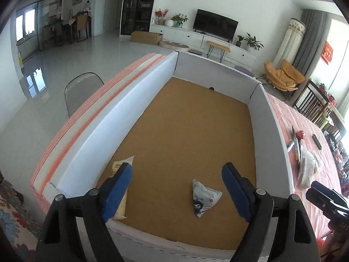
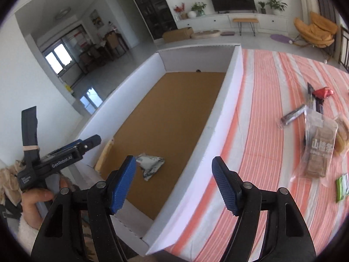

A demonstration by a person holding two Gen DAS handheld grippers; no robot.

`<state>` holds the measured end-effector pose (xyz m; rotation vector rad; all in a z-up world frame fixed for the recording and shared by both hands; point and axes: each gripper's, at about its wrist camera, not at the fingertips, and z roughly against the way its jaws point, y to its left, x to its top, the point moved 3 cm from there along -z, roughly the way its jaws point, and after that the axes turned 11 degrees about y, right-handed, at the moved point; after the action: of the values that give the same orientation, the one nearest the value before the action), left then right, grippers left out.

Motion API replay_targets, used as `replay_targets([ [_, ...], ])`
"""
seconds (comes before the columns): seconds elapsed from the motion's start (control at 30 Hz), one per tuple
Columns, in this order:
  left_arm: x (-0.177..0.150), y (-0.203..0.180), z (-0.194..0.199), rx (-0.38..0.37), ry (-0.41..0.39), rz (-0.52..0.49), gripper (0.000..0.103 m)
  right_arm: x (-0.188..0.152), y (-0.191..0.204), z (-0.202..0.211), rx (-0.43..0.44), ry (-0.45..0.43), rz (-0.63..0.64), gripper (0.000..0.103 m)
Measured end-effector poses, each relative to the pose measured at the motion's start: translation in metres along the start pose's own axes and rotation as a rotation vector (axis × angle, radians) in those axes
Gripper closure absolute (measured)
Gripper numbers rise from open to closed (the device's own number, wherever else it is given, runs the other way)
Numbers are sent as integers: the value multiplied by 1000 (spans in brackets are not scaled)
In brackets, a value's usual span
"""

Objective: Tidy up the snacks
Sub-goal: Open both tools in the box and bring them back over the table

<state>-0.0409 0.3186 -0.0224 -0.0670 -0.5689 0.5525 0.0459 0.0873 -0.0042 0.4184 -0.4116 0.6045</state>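
A white-walled box [image 1: 122,118] with a brown cardboard floor stands on a striped tablecloth; it also shows in the right wrist view [image 2: 229,100]. Inside lie a white-and-blue snack packet [image 1: 204,197] [image 2: 150,163] and a pale yellow packet [image 1: 121,166] [image 2: 104,152] against the left wall. My left gripper [image 1: 176,187] is open and empty over the box's near end; it also shows in the right wrist view [image 2: 87,145]. My right gripper [image 2: 174,183] is open and empty above the box's right wall. Loose snacks lie on the cloth: a clear bag of brown bars [image 2: 320,146], a red packet [image 2: 324,92], a dark bar [image 2: 293,114], a green packet [image 2: 342,185].
The orange-and-white striped tablecloth [image 2: 272,87] covers the table right of the box. A grey chair [image 1: 80,89] stands left of the table. Beyond are a TV cabinet [image 1: 218,37], a cardboard box on the floor [image 1: 146,37] and an orange lounge chair [image 1: 283,74].
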Motion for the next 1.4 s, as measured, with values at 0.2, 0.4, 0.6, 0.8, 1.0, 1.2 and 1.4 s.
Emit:
replay_targets([
  [0.2, -14, -104, 10, -209, 1, -179, 11, -58, -94, 21, -239, -23, -169, 28],
  [0.4, -68, -224, 6, -351, 123, -458, 8, -105, -173, 46, -334, -104, -407, 28],
  [0.6, -109, -290, -49, -280, 240, -567, 8, -120, -193, 80, -317, -242, -545, 28],
  [0.8, -119, -286, -103, -140, 236, -563, 8, -127, -209, 80, -285, -290, -611, 28],
  [1.0, -118, -279, -115, -88, 187, -584, 8, -131, -218, 76, -253, -291, -658, 28],
  [1.2, -117, -282, -120, -95, 154, -593, 3, -131, -217, 73, -265, -284, -655, 28],
  [1.4, -116, -280, -120, -95, 150, -589, 0, -129, -211, 73, -291, -282, -632, 28],
])
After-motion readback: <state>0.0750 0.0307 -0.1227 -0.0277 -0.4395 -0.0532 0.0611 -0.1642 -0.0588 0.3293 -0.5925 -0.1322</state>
